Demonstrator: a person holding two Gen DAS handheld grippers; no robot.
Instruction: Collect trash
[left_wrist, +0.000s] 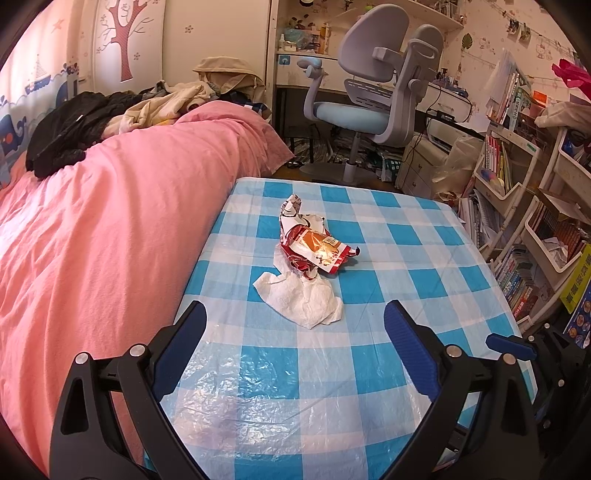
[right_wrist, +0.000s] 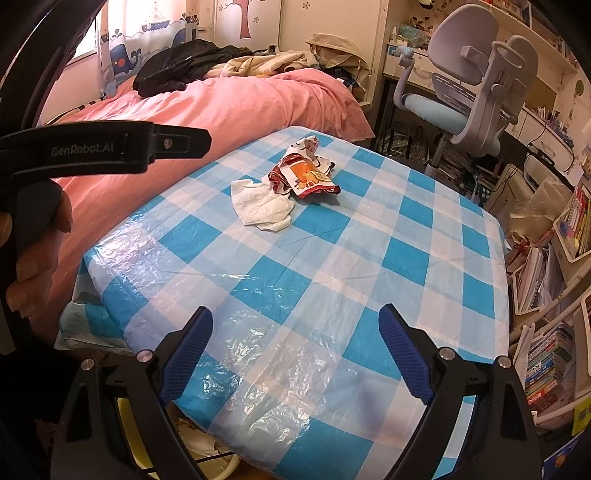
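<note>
From the left wrist camera, a table draped in a crinkled, glossy blue-and-white checked plastic cloth (left_wrist: 388, 258) carries a small heap of trash near its middle: a crumpled white paper tissue (left_wrist: 306, 299) touching a creased red and orange foil snack wrapper (left_wrist: 317, 251), with a twisted white printed wrapper (left_wrist: 293, 210) just behind. The left gripper (left_wrist: 295, 325) hangs above the near cloth, its ribbed blue pads set wide apart, gripping nothing, the tissue just ahead between them. From the right wrist camera the same heap lies far across the cloth, well apart from the right gripper (right_wrist: 295, 328), whose jaws also gape empty; beneath the table edge something yellow, possibly a bin (right_wrist: 129, 424), shows partly
</note>
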